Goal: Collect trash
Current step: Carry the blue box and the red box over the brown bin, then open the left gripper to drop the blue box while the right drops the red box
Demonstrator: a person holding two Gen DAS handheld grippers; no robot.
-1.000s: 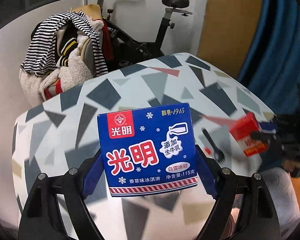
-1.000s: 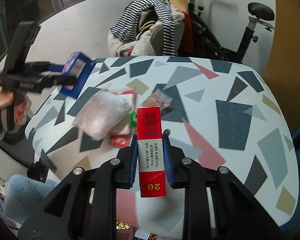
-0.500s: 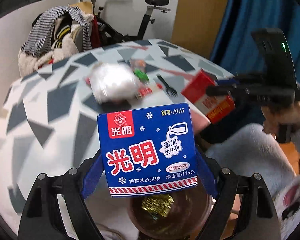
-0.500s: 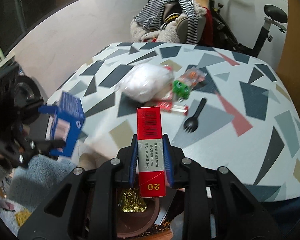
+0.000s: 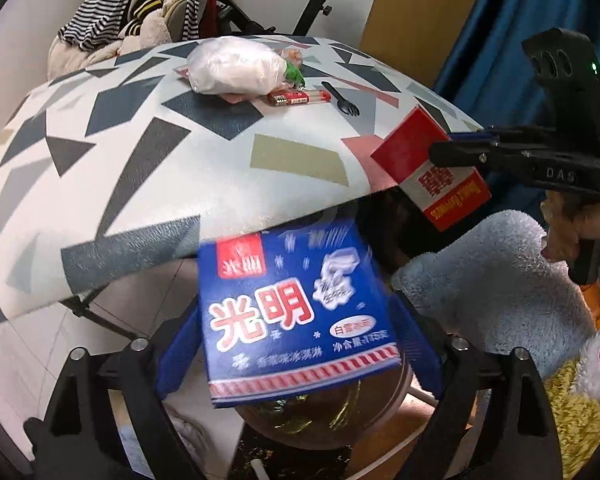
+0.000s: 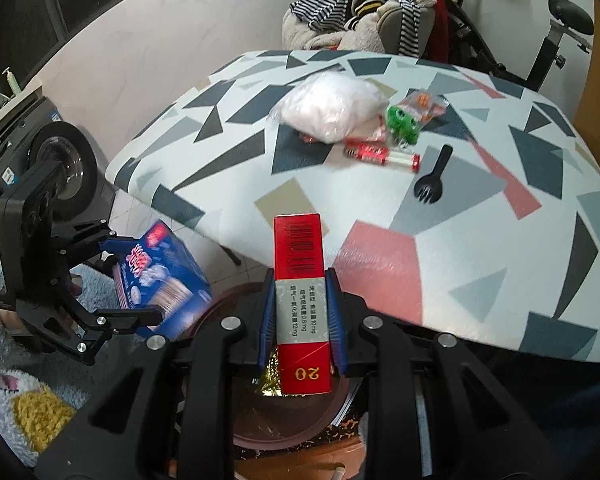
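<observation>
The left tool (image 5: pixel 296 344) is spread wide around a blurry blue ice cream box (image 5: pixel 296 316); I cannot tell if it grips the box. The box hangs just over a round brown bin (image 5: pixel 328 412) below the tool. The right tool (image 6: pixel 300 316) squeezes a red cigarette box (image 6: pixel 300 300) above the same bin. Ahead on the worktop (image 6: pixel 480 280) lie a white bag (image 6: pixel 332 108) and a black fork (image 6: pixel 432 180).

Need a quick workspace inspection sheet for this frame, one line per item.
Surface: patterned table, trash near its middle.
Job's things: blue carton blurred between left fingers, above bin; red pack clamped over bin.
Clutter: white bag, green toy, wrapper, black spork on table.
Grippers: left gripper looks open, carton slipping; right gripper shut.
Cables: nothing seen.
Surroundings: clothes pile, exercise bike, blue curtain.
</observation>
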